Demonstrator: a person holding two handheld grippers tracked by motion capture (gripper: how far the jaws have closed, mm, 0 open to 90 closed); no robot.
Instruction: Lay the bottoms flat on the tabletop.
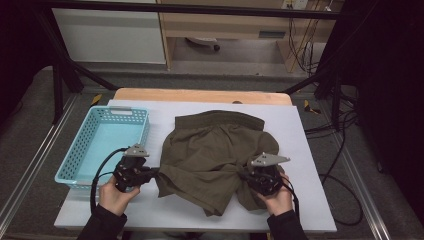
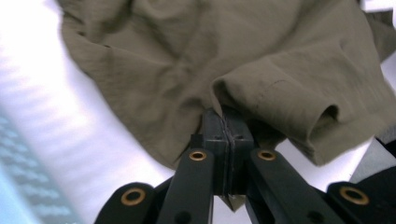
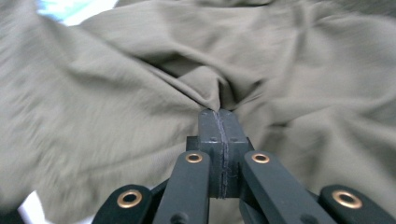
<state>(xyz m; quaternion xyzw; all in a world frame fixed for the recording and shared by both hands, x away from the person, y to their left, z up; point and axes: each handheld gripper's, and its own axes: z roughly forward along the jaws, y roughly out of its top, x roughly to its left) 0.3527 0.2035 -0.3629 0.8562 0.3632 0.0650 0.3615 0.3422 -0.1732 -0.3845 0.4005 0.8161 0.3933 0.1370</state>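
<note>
You have the olive-green shorts [image 1: 215, 155] spread in the middle of the white surface [image 1: 305, 200], waistband toward the far edge, legs toward you, with the light-blue basket [image 1: 90, 137] just to their left. Your left gripper [image 1: 152, 172] has its fingers [image 2: 215, 140] pressed together on a pinch of fabric at the left leg edge; your right gripper [image 1: 245, 176] is likewise clamped on a gathered fold at the right leg, near the hem.

Judge the cloth as light, soft and limp: it will sag and drape between your two holds and won't keep any shape by itself. It is neither fragile nor slippery, but a thin pinch can slide out, so taking hold on a doubled hem or seam is the safer choice. Lift both sides evenly or the middle will drag on the surface.

The high view gives you the whole layout: the garment's outline, the basket and how far apart your hands stand. It cannot show you the bite itself. The left gripper view shows the folded hem cuff [image 2: 275, 100] rising right out of the closed fingers, with bare white surface beside it. The right gripper view, somewhat blurred, shows creases radiating from the closed fingers [image 3: 210, 130], a sign the cloth is under tension there.
</note>
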